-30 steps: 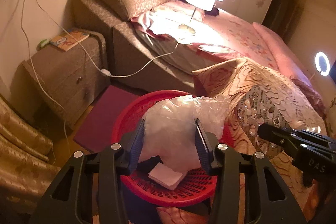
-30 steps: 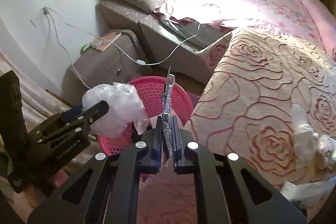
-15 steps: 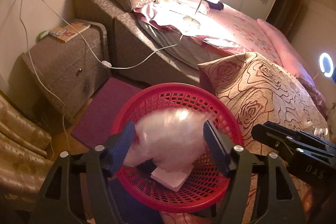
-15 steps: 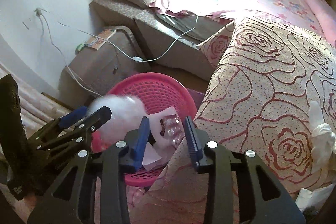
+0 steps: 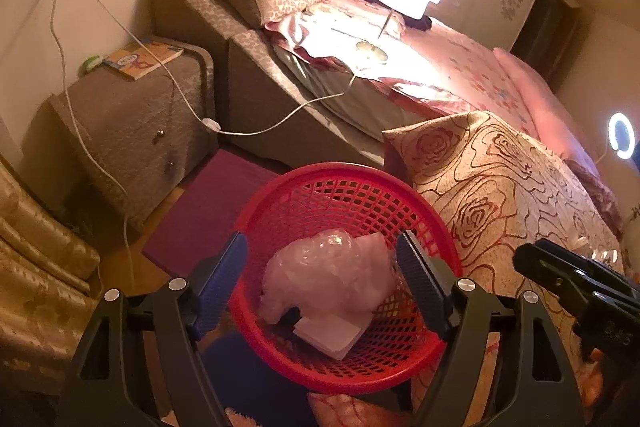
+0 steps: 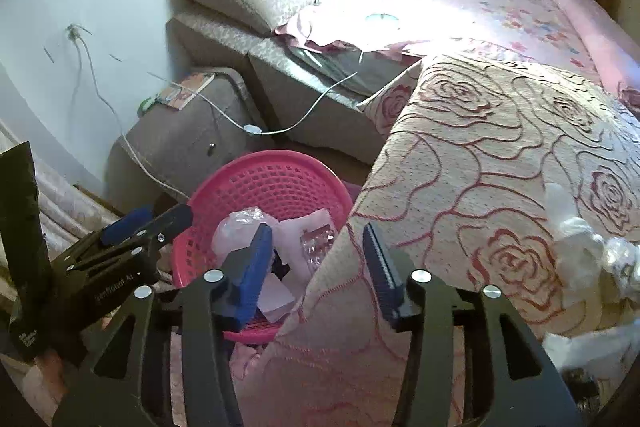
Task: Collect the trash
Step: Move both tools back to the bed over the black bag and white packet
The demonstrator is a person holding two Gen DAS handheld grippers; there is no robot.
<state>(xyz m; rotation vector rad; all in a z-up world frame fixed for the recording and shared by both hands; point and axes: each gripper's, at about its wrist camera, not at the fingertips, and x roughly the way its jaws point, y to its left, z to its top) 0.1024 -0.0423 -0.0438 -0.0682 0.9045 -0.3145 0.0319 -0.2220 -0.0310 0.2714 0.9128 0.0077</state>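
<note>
crumpled clear plastic bag (image 5: 328,279) lies in red basket (image 5: 344,179); left tool (image 5: 322,283) wide; right tool (image 6: 318,259) wide.

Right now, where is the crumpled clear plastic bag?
The plastic bag lies inside the red basket, on a white paper, below the open left tool.

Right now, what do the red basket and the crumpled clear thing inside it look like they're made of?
Red basket: apparently molded plastic, going by its glossy rim and regular lattice holes.
Crumpled bag: probably thin plastic film, translucent, wrinkled, with shiny highlights.
</note>
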